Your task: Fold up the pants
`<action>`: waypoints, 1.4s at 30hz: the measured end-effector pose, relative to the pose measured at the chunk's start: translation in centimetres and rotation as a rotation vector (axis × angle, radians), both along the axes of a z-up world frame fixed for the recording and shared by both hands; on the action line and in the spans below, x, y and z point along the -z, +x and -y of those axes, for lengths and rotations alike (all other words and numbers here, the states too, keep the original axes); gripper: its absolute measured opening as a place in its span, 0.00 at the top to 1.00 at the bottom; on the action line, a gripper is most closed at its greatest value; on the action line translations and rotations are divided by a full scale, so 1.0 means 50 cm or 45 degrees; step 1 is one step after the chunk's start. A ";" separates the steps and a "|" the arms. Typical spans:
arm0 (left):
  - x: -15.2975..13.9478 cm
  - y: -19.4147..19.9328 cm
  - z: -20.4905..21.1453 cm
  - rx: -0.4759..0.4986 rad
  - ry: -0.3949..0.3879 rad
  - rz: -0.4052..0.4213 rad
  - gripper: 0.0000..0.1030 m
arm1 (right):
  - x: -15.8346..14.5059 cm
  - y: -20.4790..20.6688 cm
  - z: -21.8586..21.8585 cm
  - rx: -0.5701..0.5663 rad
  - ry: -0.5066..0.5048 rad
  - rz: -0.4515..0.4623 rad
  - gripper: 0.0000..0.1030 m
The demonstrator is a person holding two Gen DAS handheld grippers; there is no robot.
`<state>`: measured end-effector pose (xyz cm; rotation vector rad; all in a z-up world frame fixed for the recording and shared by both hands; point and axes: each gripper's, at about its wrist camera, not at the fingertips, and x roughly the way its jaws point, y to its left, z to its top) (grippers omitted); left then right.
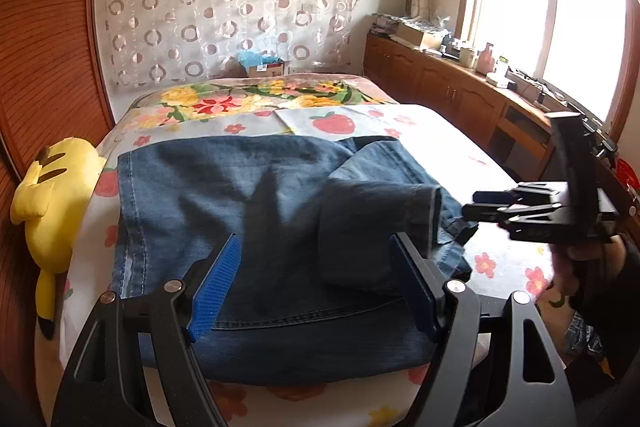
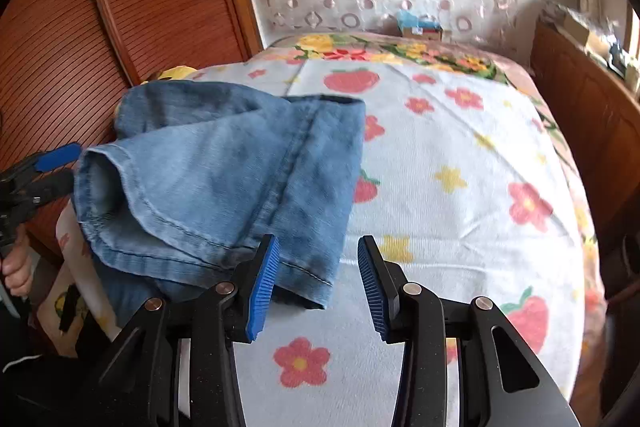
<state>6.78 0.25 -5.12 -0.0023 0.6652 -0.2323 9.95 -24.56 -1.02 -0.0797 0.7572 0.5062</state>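
Note:
Blue denim pants (image 1: 240,211) lie folded into a thick rectangle on the bed, with one leg end doubled back on top at the right. My left gripper (image 1: 316,251) is open and empty, hovering above the near part of the pants. My right gripper (image 2: 316,247) is open and empty, just above the sheet beside the pants' hem corner (image 2: 308,275); it also shows in the left wrist view (image 1: 480,203) at the pants' right edge. In the right wrist view the pants (image 2: 224,167) lie to the left, and the left gripper (image 2: 56,163) is at the far left edge.
The bed has a white sheet (image 2: 460,187) with flowers and strawberries. A yellow plush toy (image 1: 52,195) lies at the bed's left edge against a wooden wall. Wooden cabinets (image 1: 460,91) with clutter run under the window at right. A floral blanket (image 1: 260,99) covers the far end.

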 end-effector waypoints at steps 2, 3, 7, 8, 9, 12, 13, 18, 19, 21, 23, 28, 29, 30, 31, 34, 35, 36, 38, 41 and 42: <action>-0.005 -0.002 0.005 0.010 0.002 0.007 0.25 | 0.002 0.000 -0.008 0.006 0.020 -0.011 0.59; -0.005 -0.001 0.008 0.015 0.002 0.008 0.25 | 0.003 0.004 -0.006 0.008 0.028 -0.014 0.59; -0.008 0.001 0.022 0.036 0.006 0.008 0.25 | 0.005 0.000 -0.019 0.013 0.056 -0.031 0.59; -0.008 0.002 0.027 0.042 0.007 0.006 0.25 | 0.007 -0.004 -0.019 0.012 0.056 -0.033 0.59; -0.008 0.004 0.032 0.047 0.009 0.004 0.25 | 0.010 -0.003 -0.021 0.009 0.055 -0.036 0.59; -0.009 0.005 0.046 0.067 0.017 0.003 0.25 | 0.022 0.008 -0.022 -0.001 0.060 -0.048 0.59; -0.009 0.006 0.050 0.073 0.018 0.003 0.25 | 0.023 0.007 -0.026 0.002 0.054 -0.050 0.59; 0.003 0.016 0.069 0.094 0.032 -0.015 0.25 | 0.036 0.015 -0.020 0.000 0.053 -0.060 0.59; 0.007 0.022 0.070 0.091 0.036 -0.024 0.25 | 0.042 0.014 -0.016 0.000 0.051 -0.060 0.59; 0.018 0.030 0.071 0.083 0.038 -0.040 0.25 | 0.048 0.024 -0.011 -0.003 0.047 -0.063 0.59; 0.027 0.036 0.070 0.076 0.040 -0.055 0.25 | 0.053 0.042 -0.007 -0.003 0.045 -0.058 0.59; 0.039 0.042 0.069 0.071 0.048 -0.068 0.25 | 0.067 0.043 -0.003 0.000 0.036 -0.042 0.70; 0.042 0.043 0.067 0.072 0.044 -0.070 0.25 | 0.072 0.038 -0.001 0.000 0.036 -0.040 0.76; 0.043 0.043 0.067 0.079 0.035 -0.068 0.27 | 0.075 0.035 -0.002 -0.009 0.042 -0.042 0.80; 0.043 0.041 0.065 0.087 0.026 -0.063 0.32 | 0.075 0.029 -0.001 -0.017 0.042 -0.036 0.85; 0.038 0.037 0.066 0.113 -0.001 -0.044 0.53 | 0.067 0.027 0.005 -0.025 0.058 -0.014 0.90; 0.036 0.035 0.067 0.120 -0.006 -0.036 0.66 | 0.059 0.026 0.009 -0.022 0.069 0.001 0.91; 0.032 0.034 0.068 0.123 -0.009 -0.026 0.69 | 0.052 0.027 0.013 -0.020 0.077 0.016 0.92; 0.023 0.030 0.069 0.134 -0.012 -0.006 0.84 | 0.029 0.028 0.020 -0.015 0.090 0.056 0.94; 0.001 0.019 0.070 0.149 -0.012 0.025 0.90 | -0.024 0.034 0.026 -0.021 0.116 0.127 0.95; -0.008 0.013 0.070 0.157 -0.015 0.037 0.93 | -0.048 0.036 0.025 -0.028 0.121 0.160 0.95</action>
